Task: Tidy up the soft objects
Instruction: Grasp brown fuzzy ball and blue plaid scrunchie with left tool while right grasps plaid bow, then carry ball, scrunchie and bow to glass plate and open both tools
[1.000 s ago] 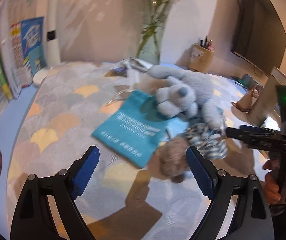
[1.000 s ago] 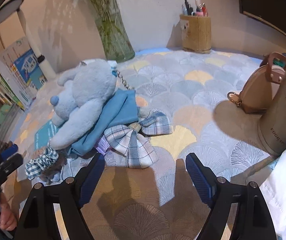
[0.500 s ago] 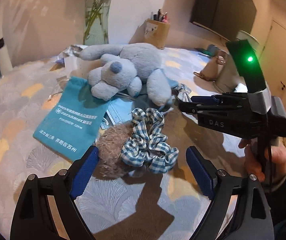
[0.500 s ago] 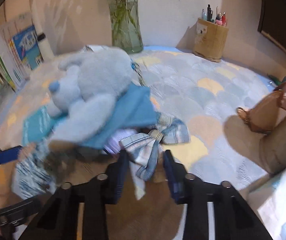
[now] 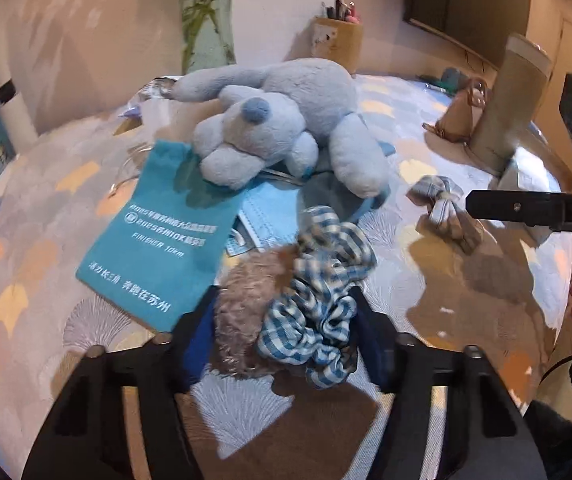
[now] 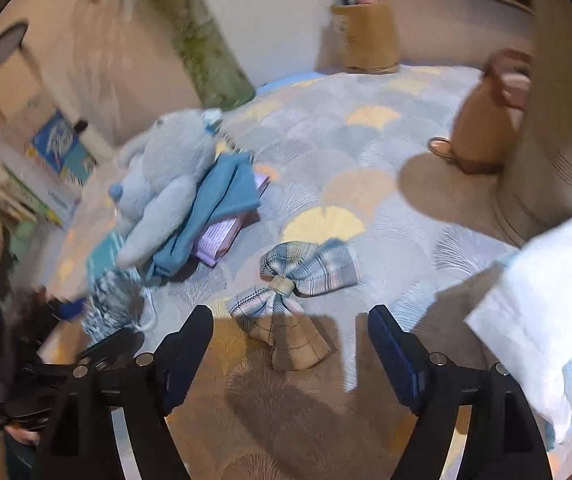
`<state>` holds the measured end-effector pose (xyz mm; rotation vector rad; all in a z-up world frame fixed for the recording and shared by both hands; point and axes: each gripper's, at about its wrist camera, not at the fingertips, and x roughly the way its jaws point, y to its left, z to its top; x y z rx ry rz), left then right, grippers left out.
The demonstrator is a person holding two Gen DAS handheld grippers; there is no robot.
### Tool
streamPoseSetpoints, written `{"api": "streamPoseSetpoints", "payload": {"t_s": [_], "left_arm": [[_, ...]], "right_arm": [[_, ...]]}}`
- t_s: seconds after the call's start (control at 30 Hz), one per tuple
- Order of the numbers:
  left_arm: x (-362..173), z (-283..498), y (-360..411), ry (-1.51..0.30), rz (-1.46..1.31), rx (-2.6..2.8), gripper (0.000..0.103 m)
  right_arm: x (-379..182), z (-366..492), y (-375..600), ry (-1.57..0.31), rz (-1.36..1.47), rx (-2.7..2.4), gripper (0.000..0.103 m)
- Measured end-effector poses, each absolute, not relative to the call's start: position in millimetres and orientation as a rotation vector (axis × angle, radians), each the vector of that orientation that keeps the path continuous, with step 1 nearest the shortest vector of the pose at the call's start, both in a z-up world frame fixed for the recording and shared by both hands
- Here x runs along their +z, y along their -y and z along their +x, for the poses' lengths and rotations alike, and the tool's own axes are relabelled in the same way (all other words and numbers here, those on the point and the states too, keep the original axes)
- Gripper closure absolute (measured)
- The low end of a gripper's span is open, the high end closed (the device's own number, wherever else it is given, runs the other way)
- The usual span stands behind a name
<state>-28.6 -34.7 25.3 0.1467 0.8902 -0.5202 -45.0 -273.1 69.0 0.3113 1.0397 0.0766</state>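
Note:
A blue checked scrunchie (image 5: pixel 318 300) and a brown fuzzy scrunchie (image 5: pixel 241 312) lie side by side on the patterned tablecloth (image 5: pixel 65 184). My left gripper (image 5: pixel 286 336) is closing around both, its blue pads touching them on either side. Behind them lies a pale blue plush dog (image 5: pixel 277 128) on a teal pouch (image 5: pixel 157 236) and a face mask (image 5: pixel 265 216). A plaid bow (image 6: pixel 298 276) lies apart from the pile. My right gripper (image 6: pixel 290 316) stands over the bow's near tail with its jaws opening and not touching it.
A glass vase (image 6: pixel 213 68), a pen holder (image 6: pixel 370 36), a brown purse (image 6: pixel 482 132) and a tall beige cylinder (image 5: pixel 514 100) stand at the back and right. A white tissue pack (image 6: pixel 546 300) lies near right. Books (image 6: pixel 45 160) stand at the left.
My right gripper shut on the plaid bow, pulled it away from the pile to the right, then opened and let it go. My left gripper came down over the scrunchies and narrowed its jaws.

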Motion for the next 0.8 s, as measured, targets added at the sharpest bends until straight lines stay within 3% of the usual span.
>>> {"api": "streamPoseSetpoints", "payload": {"t_s": [0.17, 0.3, 0.33, 0.4, 0.43, 0.6, 0.8], "left_arm": [[31.0, -33.2, 24.6, -0.846, 0.084, -0.525, 0.051], [31.9, -33.2, 13.4, -0.837, 0.033, -0.536, 0.051], [32.2, -32.6, 12.2, -0.837, 0.026, -0.536, 0.052], [32.3, -31.8, 12.5, -0.829, 0.022, -0.521, 0.051], [32.3, -32.1, 13.0, -0.825, 0.023, -0.515, 0.051], [34.6, -35.1, 18.5, -0.827, 0.059, -0.479, 0.051], [76.5, -51.7, 33.0, -0.733, 0.065, -0.512, 0.051]], "right_arm": [[60.7, -32.6, 266.9, -1.063, 0.339, 0.071, 0.024], [55.2, -25.9, 235.8, -1.057, 0.154, -0.031, 0.023], [53.9, -25.4, 230.3, -1.055, 0.113, -0.062, 0.028], [54.3, -28.1, 216.8, -1.026, 0.006, -0.127, 0.05], [56.6, -30.3, 210.9, -1.01, -0.008, -0.096, 0.07], [61.1, -40.5, 201.9, -1.011, -0.008, -0.034, 0.074], [86.5, -55.4, 219.9, -1.021, 0.11, 0.046, 0.074]]}}
